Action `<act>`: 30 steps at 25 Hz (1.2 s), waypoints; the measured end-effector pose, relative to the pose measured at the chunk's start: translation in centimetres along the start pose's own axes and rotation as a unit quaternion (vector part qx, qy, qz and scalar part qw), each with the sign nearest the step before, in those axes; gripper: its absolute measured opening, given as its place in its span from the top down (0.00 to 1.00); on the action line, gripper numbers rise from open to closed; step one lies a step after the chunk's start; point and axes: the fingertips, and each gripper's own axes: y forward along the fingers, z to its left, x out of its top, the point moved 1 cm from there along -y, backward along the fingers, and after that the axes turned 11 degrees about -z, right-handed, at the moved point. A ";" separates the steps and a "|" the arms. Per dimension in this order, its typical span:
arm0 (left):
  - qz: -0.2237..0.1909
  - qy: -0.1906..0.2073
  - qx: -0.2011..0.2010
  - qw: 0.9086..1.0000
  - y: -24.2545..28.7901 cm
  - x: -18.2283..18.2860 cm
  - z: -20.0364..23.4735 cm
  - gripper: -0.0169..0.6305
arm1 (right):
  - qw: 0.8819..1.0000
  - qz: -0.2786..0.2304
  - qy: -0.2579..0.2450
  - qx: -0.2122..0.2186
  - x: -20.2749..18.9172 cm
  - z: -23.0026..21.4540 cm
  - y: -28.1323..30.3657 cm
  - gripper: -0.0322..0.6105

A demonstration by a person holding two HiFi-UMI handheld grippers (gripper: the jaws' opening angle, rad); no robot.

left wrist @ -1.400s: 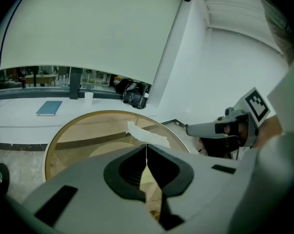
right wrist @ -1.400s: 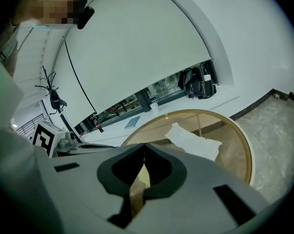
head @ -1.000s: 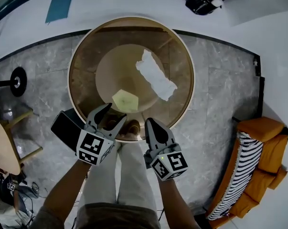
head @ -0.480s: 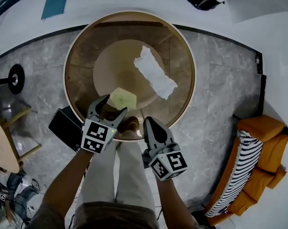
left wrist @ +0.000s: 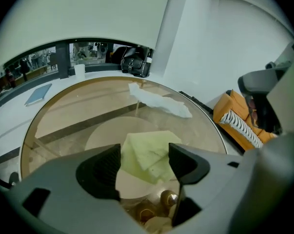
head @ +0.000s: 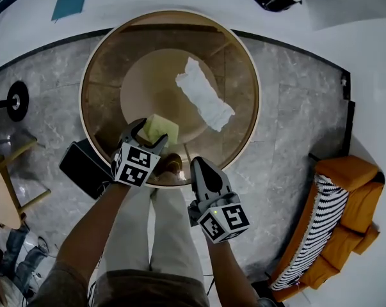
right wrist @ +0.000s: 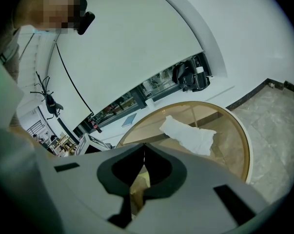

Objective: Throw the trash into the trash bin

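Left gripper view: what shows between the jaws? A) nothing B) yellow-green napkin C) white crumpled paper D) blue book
B: the yellow-green napkin shows between the jaws of the left gripper, which have just been opening and do not press it; the white paper lies farther back.
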 end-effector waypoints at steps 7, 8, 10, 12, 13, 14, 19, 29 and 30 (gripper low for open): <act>0.002 -0.011 0.013 1.000 0.3 0.1 0.3 0.51 | 1.000 0.004 0.006 -0.001 -0.5 -0.1 -0.4 0.92; 0.003 -0.012 0.014 1.000 0.3 0.2 0.3 0.53 | 1.000 0.004 0.006 -0.001 -0.6 -0.1 -0.5 0.92; 0.004 -0.011 0.017 1.000 0.3 0.1 0.3 0.60 | 1.000 0.006 0.008 -0.002 -0.7 -0.2 -0.6 0.92; 0.001 -0.013 0.021 1.000 0.2 0.1 0.3 0.68 | 1.000 0.006 0.013 -0.004 -1.0 -0.4 -0.7 0.92; -0.001 -0.015 0.023 1.000 0.2 0.2 0.3 0.71 | 1.000 0.006 0.014 -0.004 -1.1 -0.5 -0.7 0.92; -0.004 -0.017 0.025 1.000 0.1 0.3 0.3 0.74 | 1.000 0.006 0.014 -0.004 -1.1 -0.6 -0.7 0.92; -0.021 -0.023 0.025 0.999 -0.5 1.4 0.0 0.85 | 1.000 0.008 0.008 0.002 -1.0 -0.5 -0.7 0.92; -0.049 -0.049 0.031 0.997 -2.8 3.0 0.0 0.87 | 0.999 0.019 0.000 0.028 -0.9 0.7 -0.2 0.92; -0.052 -0.051 0.033 0.997 -3.1 3.1 0.1 0.87 | 0.999 0.020 -0.003 0.031 -0.9 0.9 -0.1 0.92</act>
